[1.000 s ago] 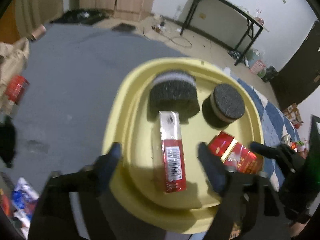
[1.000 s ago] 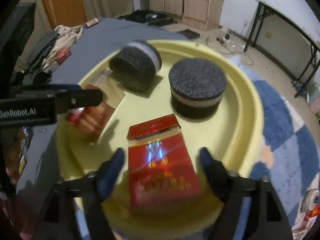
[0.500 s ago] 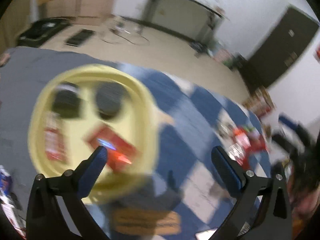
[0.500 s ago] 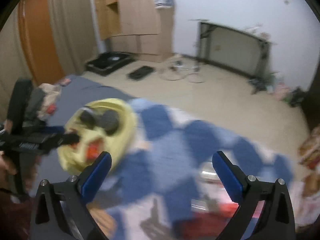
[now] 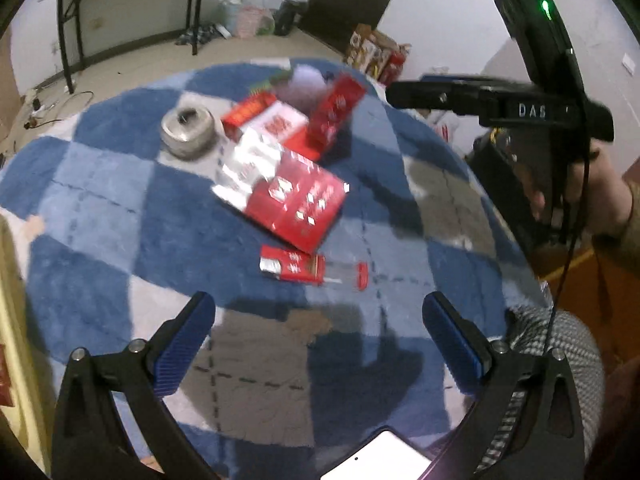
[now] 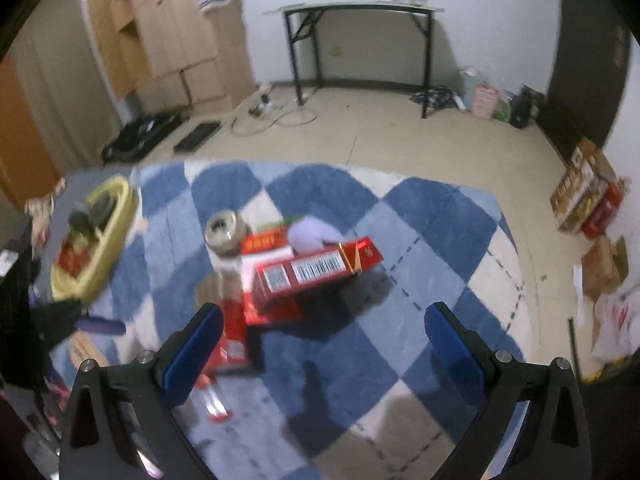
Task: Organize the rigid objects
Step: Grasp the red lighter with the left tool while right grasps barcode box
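A pile of red boxes lies on the blue-and-white checked rug point(image 5: 120, 208). In it are a large flat red box point(image 5: 296, 204), a small red pack point(image 5: 292, 268) nearest me, and a long red carton point(image 6: 316, 270) with barcodes on top. A silver round tin point(image 5: 186, 130) sits beside them. My left gripper point(image 5: 320, 340) hangs open above the rug, short of the small pack, with nothing between its fingers. My right gripper point(image 6: 324, 340) is open and empty too, just before the carton. The yellow tray point(image 6: 120, 200) with dark round pieces and red packs lies far left.
A hand point(image 5: 600, 184) holds the other gripper's black body point(image 5: 520, 108) at the upper right of the left wrist view. A white phone point(image 5: 376, 460) lies at the bottom edge. A black-legged table point(image 6: 360, 12), cardboard boxes point(image 6: 584, 192) and floor cables point(image 6: 276, 116) lie beyond the rug.
Both grippers left the yellow tray and swung across to the rug over the pile of red boxes. Their jaws opened wider, and the red packs stayed in the tray.
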The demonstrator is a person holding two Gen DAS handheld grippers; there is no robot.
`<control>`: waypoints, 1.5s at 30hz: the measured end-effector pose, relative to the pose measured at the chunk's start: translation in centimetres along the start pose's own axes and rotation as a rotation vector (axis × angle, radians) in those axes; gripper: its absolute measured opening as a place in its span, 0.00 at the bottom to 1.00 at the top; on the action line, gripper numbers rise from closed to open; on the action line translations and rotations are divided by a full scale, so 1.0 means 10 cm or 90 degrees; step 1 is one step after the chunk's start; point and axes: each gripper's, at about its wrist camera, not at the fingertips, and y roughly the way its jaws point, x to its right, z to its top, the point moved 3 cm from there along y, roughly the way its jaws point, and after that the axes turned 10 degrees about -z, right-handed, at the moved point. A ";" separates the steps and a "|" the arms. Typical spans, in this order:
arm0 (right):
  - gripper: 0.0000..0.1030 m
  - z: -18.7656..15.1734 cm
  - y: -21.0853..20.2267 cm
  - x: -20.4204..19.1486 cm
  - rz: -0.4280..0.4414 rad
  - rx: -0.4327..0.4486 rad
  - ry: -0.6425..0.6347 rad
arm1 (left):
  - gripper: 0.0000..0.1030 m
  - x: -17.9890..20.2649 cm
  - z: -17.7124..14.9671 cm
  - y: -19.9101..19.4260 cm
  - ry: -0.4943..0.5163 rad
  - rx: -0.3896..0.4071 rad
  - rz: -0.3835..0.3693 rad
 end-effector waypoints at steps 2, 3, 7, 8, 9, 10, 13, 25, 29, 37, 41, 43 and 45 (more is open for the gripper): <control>1.00 0.00 0.05 0.04 0.029 -0.002 0.012 | 1.00 0.01 -0.06 0.07 -0.005 -0.007 -0.015; 1.00 0.01 0.10 0.05 0.047 0.000 0.023 | 1.00 0.01 -0.06 0.11 0.000 -0.009 -0.017; 1.00 0.03 0.40 0.11 0.096 -0.008 0.045 | 1.00 0.04 -0.08 0.21 0.047 -0.007 -0.006; 1.00 0.04 0.48 0.11 0.106 -0.009 0.043 | 1.00 0.03 -0.09 0.23 0.046 -0.005 -0.009; 1.00 0.04 0.54 0.12 0.113 -0.008 0.039 | 1.00 0.02 -0.09 0.26 0.042 -0.003 -0.012; 1.00 0.05 0.59 0.14 0.121 -0.005 0.037 | 1.00 0.02 -0.08 0.27 0.040 -0.002 -0.014; 1.00 0.05 0.74 0.20 0.147 0.000 0.054 | 1.00 0.00 -0.09 0.25 0.039 0.001 -0.016; 1.00 0.05 0.96 0.20 0.188 0.040 0.043 | 1.00 0.02 -0.04 0.42 0.056 0.007 -0.027; 1.00 0.06 1.01 0.21 0.192 0.051 0.042 | 1.00 0.02 0.00 0.49 0.064 0.006 -0.024; 1.00 0.09 1.07 0.19 0.212 0.058 0.065 | 1.00 0.06 0.02 0.51 0.059 0.013 -0.037; 1.00 0.07 1.15 0.15 0.214 0.044 0.084 | 0.99 0.08 0.03 0.53 0.045 0.013 -0.021; 0.99 0.07 1.14 0.11 0.210 0.047 0.078 | 0.91 0.12 0.04 0.56 0.042 0.016 -0.010; 0.91 0.07 1.13 0.09 0.205 0.051 0.075 | 0.73 0.11 0.06 0.57 0.038 0.014 0.009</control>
